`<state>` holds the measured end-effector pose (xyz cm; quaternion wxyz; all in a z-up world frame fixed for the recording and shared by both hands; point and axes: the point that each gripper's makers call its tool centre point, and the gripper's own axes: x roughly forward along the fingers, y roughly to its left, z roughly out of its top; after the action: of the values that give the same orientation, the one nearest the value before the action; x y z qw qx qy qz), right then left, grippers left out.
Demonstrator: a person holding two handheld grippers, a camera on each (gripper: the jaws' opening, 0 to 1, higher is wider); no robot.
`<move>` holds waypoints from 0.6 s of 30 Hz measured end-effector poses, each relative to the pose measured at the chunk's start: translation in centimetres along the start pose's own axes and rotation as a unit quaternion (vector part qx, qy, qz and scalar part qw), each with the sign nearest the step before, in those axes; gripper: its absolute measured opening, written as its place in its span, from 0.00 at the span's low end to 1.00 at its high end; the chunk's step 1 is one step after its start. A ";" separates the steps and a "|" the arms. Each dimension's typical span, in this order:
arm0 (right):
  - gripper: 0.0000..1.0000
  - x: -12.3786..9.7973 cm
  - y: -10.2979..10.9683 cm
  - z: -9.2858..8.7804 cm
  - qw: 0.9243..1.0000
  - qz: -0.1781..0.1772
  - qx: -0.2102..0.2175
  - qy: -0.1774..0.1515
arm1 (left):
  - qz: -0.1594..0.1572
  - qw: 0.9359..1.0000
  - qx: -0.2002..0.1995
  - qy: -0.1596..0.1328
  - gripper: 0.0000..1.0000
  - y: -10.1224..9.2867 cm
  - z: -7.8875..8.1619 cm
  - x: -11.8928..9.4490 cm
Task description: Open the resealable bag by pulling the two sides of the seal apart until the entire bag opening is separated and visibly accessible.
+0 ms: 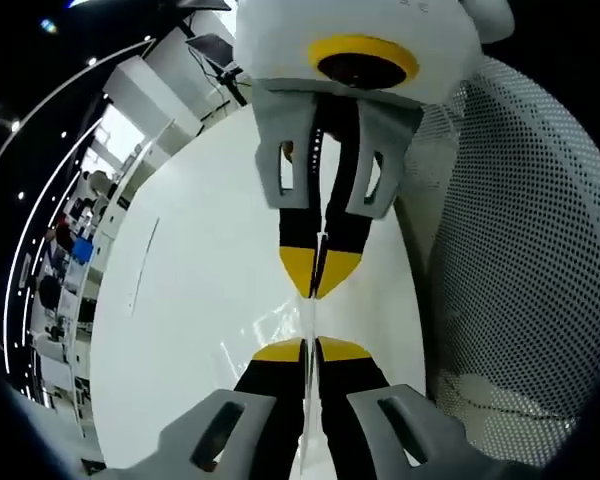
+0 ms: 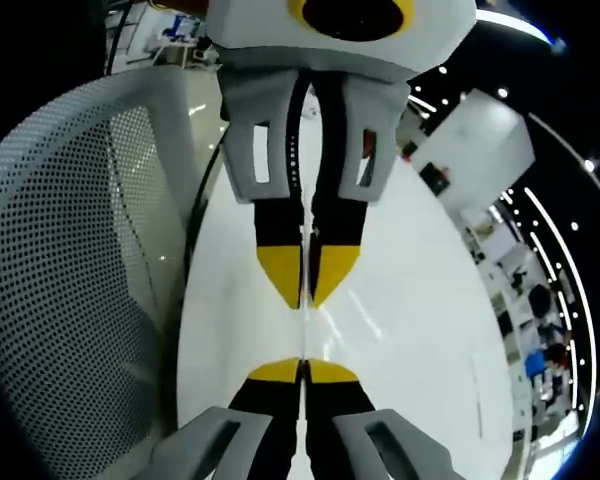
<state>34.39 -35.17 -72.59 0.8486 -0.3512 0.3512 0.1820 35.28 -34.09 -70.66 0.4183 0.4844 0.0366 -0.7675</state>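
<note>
A clear resealable bag (image 1: 280,325) hangs edge-on between the two grippers, showing only as faint glints and a thin line. In the left gripper view, my left gripper (image 1: 310,346) rises from the bottom with its yellow-tipped jaws shut on the bag's edge. The right gripper (image 1: 315,285) comes down from the top, facing it, also shut on the bag. In the right gripper view, my right gripper (image 2: 302,368) pinches the bag (image 2: 330,332) from below. Opposite it, the left gripper (image 2: 305,295) is closed on the film. The tips of the two grippers stand a short gap apart.
A white table (image 1: 190,300) lies behind the grippers. A white perforated mesh chair back (image 1: 525,250) stands close at the right of the left gripper view. The same chair back (image 2: 70,260) is at the left of the right gripper view. Office furniture lines the far edges.
</note>
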 end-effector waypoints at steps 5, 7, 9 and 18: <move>0.00 -0.1 0.0 0.2 1.000 -0.003 -0.009 0.000 | 0.010 0.999 -0.029 -0.009 0.12 0.3 0.0 -0.7; 0.00 -0.1 0.0 0.3 1.000 -0.005 -0.019 0.001 | 0.012 0.999 -0.039 -0.016 0.13 0.3 0.2 -0.9; 0.00 0.0 0.0 0.4 1.000 -0.005 -0.028 0.002 | 0.013 0.999 -0.042 -0.017 0.14 0.3 0.3 -1.2; 0.00 0.1 0.5 0.9 0.998 0.000 -0.065 0.004 | 0.048 0.998 -0.029 -0.007 0.11 2.0 1.3 -2.3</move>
<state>34.57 -34.14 -72.42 0.8229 -0.4058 0.3418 0.2032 36.10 -34.60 -67.53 0.4685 0.4678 0.0324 -0.7487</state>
